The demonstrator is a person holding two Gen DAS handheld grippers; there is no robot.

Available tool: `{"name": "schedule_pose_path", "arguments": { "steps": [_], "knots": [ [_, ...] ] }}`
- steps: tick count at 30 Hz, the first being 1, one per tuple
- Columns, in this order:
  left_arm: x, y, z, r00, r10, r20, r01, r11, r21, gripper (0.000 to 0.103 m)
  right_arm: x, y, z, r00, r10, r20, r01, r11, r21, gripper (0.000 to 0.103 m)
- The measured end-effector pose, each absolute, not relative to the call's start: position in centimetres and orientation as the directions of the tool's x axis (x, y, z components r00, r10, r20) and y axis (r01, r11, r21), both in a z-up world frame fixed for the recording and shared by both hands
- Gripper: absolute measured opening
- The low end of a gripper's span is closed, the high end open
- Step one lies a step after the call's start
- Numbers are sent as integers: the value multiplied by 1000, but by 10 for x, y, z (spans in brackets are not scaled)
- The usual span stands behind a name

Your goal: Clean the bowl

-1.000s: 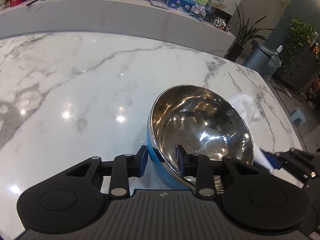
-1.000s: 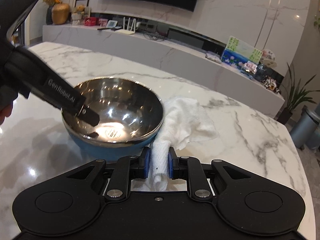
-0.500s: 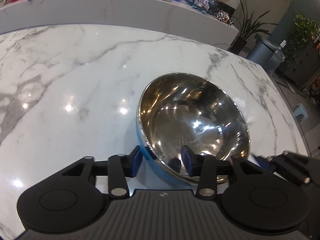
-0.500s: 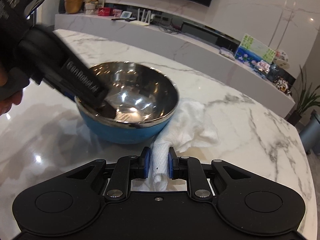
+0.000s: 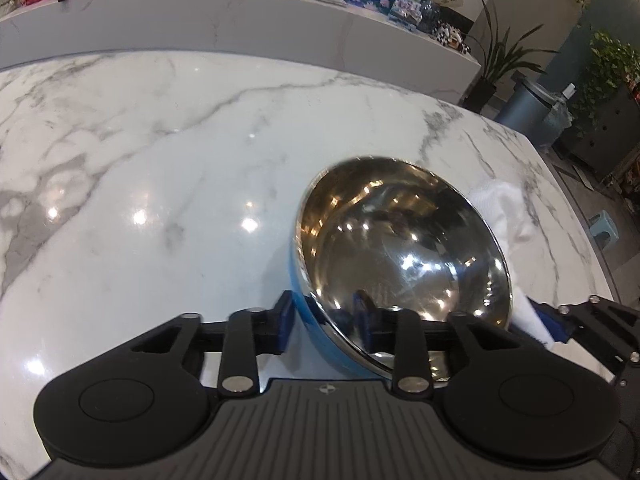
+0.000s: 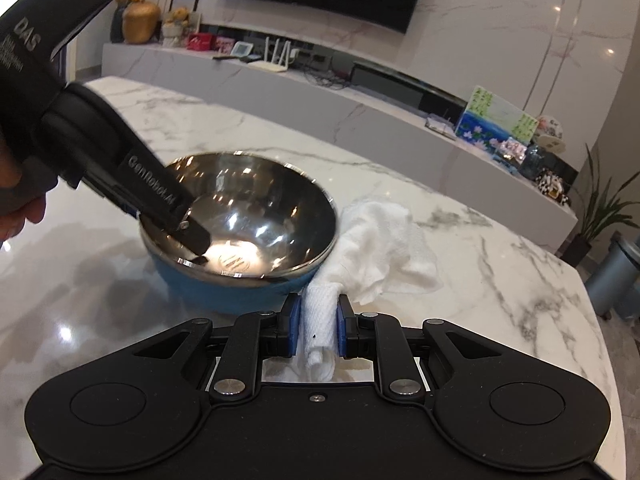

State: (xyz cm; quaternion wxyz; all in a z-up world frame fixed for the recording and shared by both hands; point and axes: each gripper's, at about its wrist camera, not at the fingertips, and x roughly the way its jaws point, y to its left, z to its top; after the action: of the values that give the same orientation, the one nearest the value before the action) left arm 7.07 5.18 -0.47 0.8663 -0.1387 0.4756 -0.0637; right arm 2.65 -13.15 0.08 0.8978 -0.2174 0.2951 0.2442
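Observation:
A steel bowl with a blue outside [image 5: 404,252] [image 6: 248,232] sits tilted on the white marble table [image 5: 160,184]. My left gripper [image 5: 322,322] straddles its near rim, one finger inside and one outside, and grips the wall; it also shows in the right wrist view [image 6: 188,240]. My right gripper [image 6: 318,322] is shut on a rolled end of a white cloth [image 6: 380,248], which lies on the table against the bowl's right side. The cloth also shows in the left wrist view [image 5: 504,208].
A long marble counter [image 6: 360,120] with pictures, boxes and a router runs behind the table. The table's right edge [image 6: 600,320] is close. A grey bin [image 5: 528,108] and plants stand on the floor beyond it.
The left gripper has shifted and tipped the bowl while holding its rim, then moved it back towards the right. The right gripper has kept its hold on the cloth.

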Motion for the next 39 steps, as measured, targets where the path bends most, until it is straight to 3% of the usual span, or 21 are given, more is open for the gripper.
{"name": "schedule_pose_path", "arguments": {
  "steps": [7,14,18,23,26,27,39],
  "knots": [
    [72,50,-7,520,-258,-814,-18,950,-313,47,23,-126,-11,664,315,-678,-598,769,-228,16],
    [76,54,-8,531,-246,-811,-12,955,-298,31,27,-136,-3,706,308,-637,-549,807,-218,16],
    [77,56,-7,544,-243,-803,-12,955,-297,27,28,-145,6,733,324,-598,-530,824,-202,16],
    [77,57,-8,543,-252,-801,-19,950,-312,28,25,-144,4,717,332,-613,-546,814,-198,16],
    [76,55,-7,529,-259,-808,-19,948,-317,45,25,-139,0,695,334,-637,-565,801,-197,16],
    [75,54,-8,524,-259,-811,-17,949,-315,46,24,-137,-1,685,335,-646,-574,795,-196,16],
    [75,50,-9,514,-258,-818,-1,954,-301,42,24,-132,-8,655,329,-680,-598,776,-201,16]
  ]
}}
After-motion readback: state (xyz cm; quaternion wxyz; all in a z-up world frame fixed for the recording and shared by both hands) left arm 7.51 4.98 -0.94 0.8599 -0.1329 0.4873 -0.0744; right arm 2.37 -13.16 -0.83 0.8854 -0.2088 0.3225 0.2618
